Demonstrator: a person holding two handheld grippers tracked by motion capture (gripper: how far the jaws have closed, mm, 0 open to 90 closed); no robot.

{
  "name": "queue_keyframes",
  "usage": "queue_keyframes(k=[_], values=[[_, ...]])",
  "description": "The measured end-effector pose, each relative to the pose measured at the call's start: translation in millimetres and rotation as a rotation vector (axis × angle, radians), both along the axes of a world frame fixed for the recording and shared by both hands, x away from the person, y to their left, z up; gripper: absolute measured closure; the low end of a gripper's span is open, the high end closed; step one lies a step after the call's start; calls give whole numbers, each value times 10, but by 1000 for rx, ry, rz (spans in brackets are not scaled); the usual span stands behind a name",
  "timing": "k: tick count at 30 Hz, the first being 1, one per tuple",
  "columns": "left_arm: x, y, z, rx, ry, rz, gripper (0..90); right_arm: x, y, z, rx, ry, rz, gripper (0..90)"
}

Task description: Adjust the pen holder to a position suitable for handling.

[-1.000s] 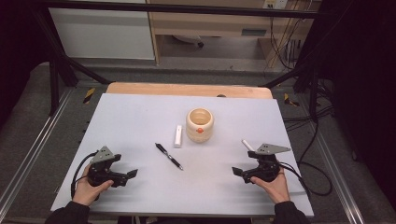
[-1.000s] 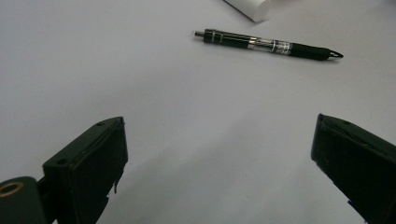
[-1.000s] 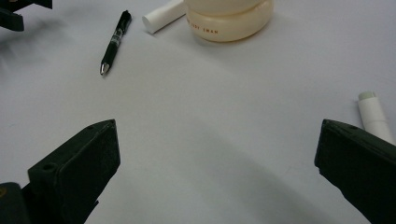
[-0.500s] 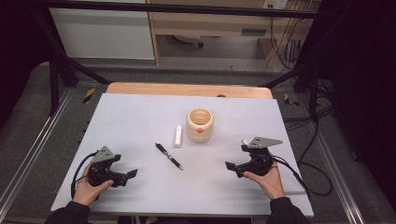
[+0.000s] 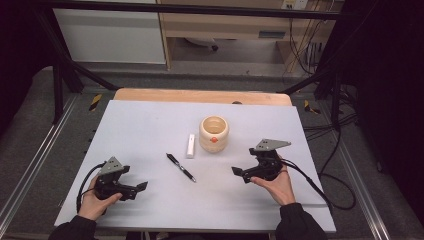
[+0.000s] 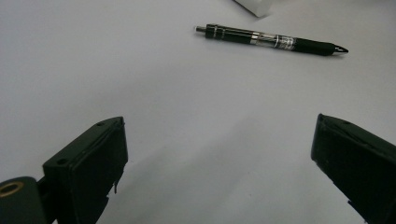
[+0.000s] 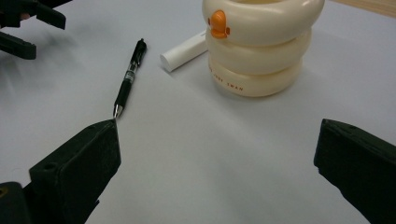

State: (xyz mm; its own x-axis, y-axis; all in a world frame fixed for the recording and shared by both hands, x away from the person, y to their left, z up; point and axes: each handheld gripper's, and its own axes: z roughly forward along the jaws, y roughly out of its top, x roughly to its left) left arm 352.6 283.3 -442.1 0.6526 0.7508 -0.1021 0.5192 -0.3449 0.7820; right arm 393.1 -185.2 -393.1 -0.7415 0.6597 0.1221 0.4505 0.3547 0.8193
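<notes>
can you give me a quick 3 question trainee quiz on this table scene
1. True or false: the pen lies inside the cream holder.
2. Which lies between pen and holder? A) white stick B) scissors C) tape
3. Are the right gripper jaws open or shut?

Key: 1 false, it lies flat on the table. 2 A. 3 open, and so are those of the left gripper.

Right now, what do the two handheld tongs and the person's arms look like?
Both tongs, left and right, are black, each with two broad, flat black jaws and a grey three-cornered plate on top. A black cable trails from each. The person wears dark sleeves down to the wrists.
</notes>
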Motion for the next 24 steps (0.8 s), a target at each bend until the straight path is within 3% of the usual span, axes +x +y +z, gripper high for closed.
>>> queue_keyframes(k=[9, 24], values=[[1, -14, -9, 3, 3, -1, 38, 113, 188, 99, -7, -11, 20, 17], [2, -11, -11, 4, 3, -1, 38, 446, 612, 314, -35, -44, 32, 50]])
